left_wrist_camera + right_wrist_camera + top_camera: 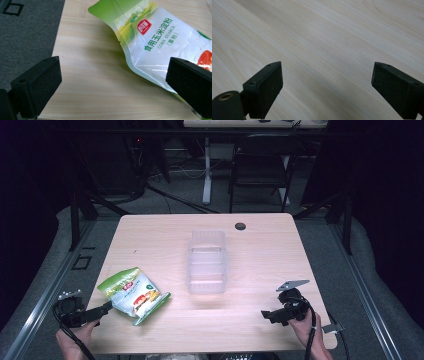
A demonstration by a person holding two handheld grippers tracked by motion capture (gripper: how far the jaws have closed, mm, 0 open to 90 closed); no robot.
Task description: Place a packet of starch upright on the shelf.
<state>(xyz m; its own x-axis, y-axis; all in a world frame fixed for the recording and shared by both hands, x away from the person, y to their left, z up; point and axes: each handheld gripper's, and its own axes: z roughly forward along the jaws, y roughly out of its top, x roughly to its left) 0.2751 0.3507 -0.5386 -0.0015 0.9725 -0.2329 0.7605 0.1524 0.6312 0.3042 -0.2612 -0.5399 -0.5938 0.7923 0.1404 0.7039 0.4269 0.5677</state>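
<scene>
I hold 2 grippers over the desk [260, 230], and neither has anything in it. My left gripper [102, 310] sits at about 8 o'clock on the desk, near its left front edge, with its jaws spread wide and nothing between the pads; in the left gripper view the pouch of corn starch [160, 42] lies just past the far jaw, with bare wood between the 2 pads. My right gripper [266, 315] rests at about 4 o'clock, its jaws also wide apart over bare wood.

The pouch lies flat at about 7 o'clock, just beside my left gripper, well apart from the clear plastic container [207, 261] that stands at the middle of the desk. I judge the work to be at its very start: the pouch is not yet grasped or lifted, and the container looks empty (its clear walls make this hard to be sure of). Grasping, carrying and setting down are all left, if the container is indeed where the pouch goes.

In the left gripper view the pouch's lower end is cut off by the frame and partly covered by my jaw. A small dark disc [240, 226] at 12 o'clock is too small to identify.
</scene>
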